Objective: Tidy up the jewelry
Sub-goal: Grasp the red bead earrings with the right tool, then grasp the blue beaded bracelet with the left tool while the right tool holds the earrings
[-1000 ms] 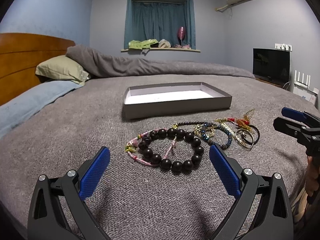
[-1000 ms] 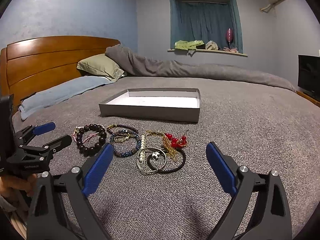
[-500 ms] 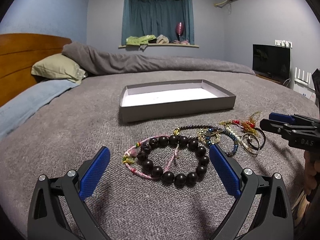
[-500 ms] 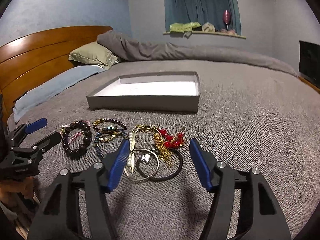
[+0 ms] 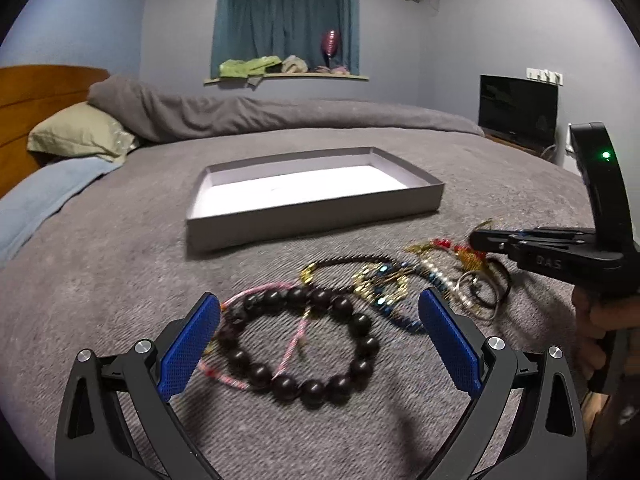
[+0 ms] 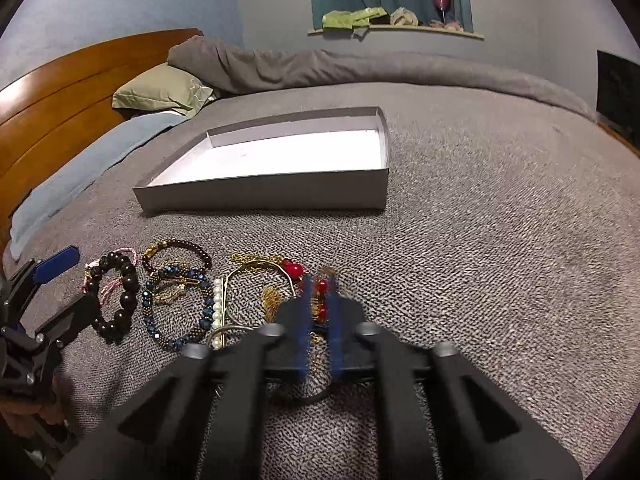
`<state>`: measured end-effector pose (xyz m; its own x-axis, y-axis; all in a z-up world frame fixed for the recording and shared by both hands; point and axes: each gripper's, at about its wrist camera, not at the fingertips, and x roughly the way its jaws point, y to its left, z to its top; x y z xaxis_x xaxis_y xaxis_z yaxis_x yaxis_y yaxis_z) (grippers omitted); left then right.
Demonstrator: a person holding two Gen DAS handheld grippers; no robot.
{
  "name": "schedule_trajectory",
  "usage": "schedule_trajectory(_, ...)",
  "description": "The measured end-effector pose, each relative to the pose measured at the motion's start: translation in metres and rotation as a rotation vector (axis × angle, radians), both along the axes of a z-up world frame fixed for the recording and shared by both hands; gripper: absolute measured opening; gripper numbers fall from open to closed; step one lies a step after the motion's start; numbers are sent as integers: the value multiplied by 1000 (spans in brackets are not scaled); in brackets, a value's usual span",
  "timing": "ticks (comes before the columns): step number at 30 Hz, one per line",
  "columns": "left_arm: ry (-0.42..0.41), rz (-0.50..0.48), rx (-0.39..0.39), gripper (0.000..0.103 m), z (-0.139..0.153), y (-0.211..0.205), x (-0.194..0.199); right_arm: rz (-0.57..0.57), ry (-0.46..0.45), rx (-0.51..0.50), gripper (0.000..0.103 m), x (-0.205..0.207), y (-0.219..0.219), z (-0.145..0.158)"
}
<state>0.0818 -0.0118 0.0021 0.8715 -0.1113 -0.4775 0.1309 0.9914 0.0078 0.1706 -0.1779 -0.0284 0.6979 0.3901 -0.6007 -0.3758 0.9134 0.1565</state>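
Both grippers low over bracelets: left gripper [image 5: 320, 334] jaws apart, right gripper [image 6: 320, 292] jaws seemingly clamped on red-beaded bracelet [image 6: 294, 269].

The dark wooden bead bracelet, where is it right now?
The dark bead bracelet lies on the grey blanket between the open left gripper jaws, at the left end of the jewelry row, in front of the grey tray.

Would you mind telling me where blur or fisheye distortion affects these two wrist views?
Right wrist view: the right gripper and its fingers are motion-smeared, as is the red-beaded piece by them; the grey box stays fairly sharp. Left wrist view: mild blur on the dark bead bracelet; the left gripper is crisp. Both views bow the bed and darken at the corners.
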Motion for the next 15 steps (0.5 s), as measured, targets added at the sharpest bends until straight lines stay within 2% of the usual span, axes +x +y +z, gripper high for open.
schedule_trajectory(6,-19,-47,36,97,3,-20,12,2,-56,49,1,-6,-8,11)
schedule_trajectory(11,8,-114,75,94,2,-37,20,-23,-116,92,1,-11,-19,25)
schedule_trajectory(15,65,-137,98,74,-4,-43,30,-36,-135,116,1,-12,-27,31)
